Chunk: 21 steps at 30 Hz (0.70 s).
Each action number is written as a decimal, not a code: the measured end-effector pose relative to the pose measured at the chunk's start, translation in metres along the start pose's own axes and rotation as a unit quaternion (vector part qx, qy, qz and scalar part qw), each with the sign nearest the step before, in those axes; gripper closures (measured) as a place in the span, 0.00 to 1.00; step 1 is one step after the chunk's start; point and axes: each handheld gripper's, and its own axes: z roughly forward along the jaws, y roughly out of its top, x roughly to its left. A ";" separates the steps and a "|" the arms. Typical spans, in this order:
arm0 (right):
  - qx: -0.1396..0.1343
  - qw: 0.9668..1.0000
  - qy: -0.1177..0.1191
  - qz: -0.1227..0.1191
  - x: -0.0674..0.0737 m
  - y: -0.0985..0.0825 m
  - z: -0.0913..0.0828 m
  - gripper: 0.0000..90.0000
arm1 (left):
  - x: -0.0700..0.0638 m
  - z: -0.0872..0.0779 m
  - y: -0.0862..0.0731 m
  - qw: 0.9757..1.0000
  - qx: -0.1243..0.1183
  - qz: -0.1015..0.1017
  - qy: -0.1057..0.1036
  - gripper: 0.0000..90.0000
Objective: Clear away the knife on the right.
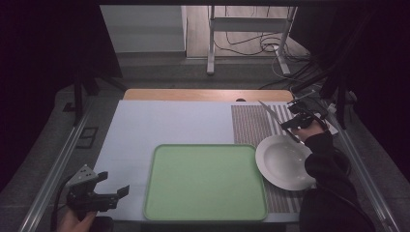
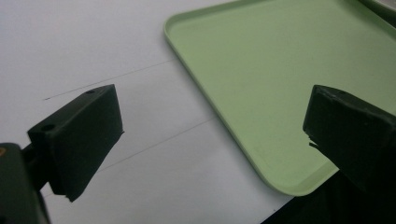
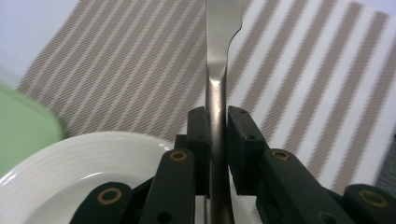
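Table point(image 1: 169, 121) with a pale sheet covering it, seen from above; a green tray point(image 1: 205, 182) lies flat at the near centre, and a striped mat point(image 1: 251, 125) occupies the right side. White plate point(image 1: 285, 162) rests on the mat, its left rim just beside the tray's right edge. Right gripper point(image 1: 293, 128), held by a hand in a dark sleeve, sits above the far edge of the plate; its jaws are clamped on the handle of a knife point(image 1: 269, 112), whose blade points away to the far left, raised over the mat. In the right gripper view the knife point(image 3: 218, 70) runs straight up between the closed jaws, with the plate point(image 3: 70, 163) at lower left and the mat point(image 3: 303, 70) beyond. Left gripper point(image 1: 113, 188) is held at the near left corner, just left of the tray, with its jaws spread wide and nothing between them. In the left gripper view the tray point(image 2: 271, 70) lies ahead, its near corner between the parted jaws.
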 end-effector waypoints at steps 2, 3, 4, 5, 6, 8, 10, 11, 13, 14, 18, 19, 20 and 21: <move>0.000 1.000 0.003 -0.003 0.004 -0.001 0.000 0.90 | 0.000 0.000 0.000 1.000 0.000 0.000 0.000 0.05; 0.000 1.000 0.003 -0.003 0.004 -0.001 0.000 0.90 | 0.000 0.000 0.000 1.000 0.000 0.000 0.000 0.05; 0.000 1.000 0.003 -0.003 0.004 -0.001 0.000 0.90 | 0.000 0.000 0.000 1.000 0.000 0.000 0.000 0.05; 0.000 1.000 0.003 -0.003 0.004 -0.001 0.000 0.90 | 0.000 0.000 0.000 1.000 0.000 0.000 0.000 0.05; 0.000 1.000 0.003 -0.003 0.004 -0.001 0.000 0.90 | 0.000 0.000 0.000 1.000 0.000 0.000 0.000 0.05; 0.000 1.000 0.003 -0.003 0.004 -0.001 0.000 0.90 | 0.000 0.000 0.000 1.000 0.000 0.000 0.000 0.05; 0.000 1.000 0.003 -0.003 0.004 -0.001 0.000 0.90 | 0.000 0.000 0.000 1.000 0.000 0.000 0.000 0.05; 0.000 1.000 0.003 -0.003 0.004 -0.001 0.000 0.90 | 0.000 0.000 0.000 1.000 0.000 0.000 0.000 0.05; 0.000 1.000 0.003 -0.003 0.004 -0.001 0.000 0.90 | 0.000 0.000 0.000 1.000 0.000 0.000 0.000 0.05; 0.000 1.000 0.003 -0.003 0.004 -0.001 0.000 0.90 | 0.000 0.000 0.000 1.000 0.000 0.000 0.000 0.05; 0.001 1.000 0.005 -0.010 0.013 -0.002 0.000 0.90 | -0.001 0.000 0.000 1.000 0.002 0.003 0.002 0.05; 0.008 0.997 0.037 -0.065 0.073 -0.017 -0.005 0.90 | -0.001 0.000 0.000 1.000 0.002 0.003 0.002 0.05; 0.008 0.997 0.037 -0.065 0.073 -0.017 -0.005 0.90 | -0.001 0.000 0.000 1.000 0.002 0.003 0.002 0.05; 0.008 0.997 0.037 -0.065 0.073 -0.017 -0.005 0.90 | -0.001 0.000 0.000 1.000 0.002 0.003 0.002 0.05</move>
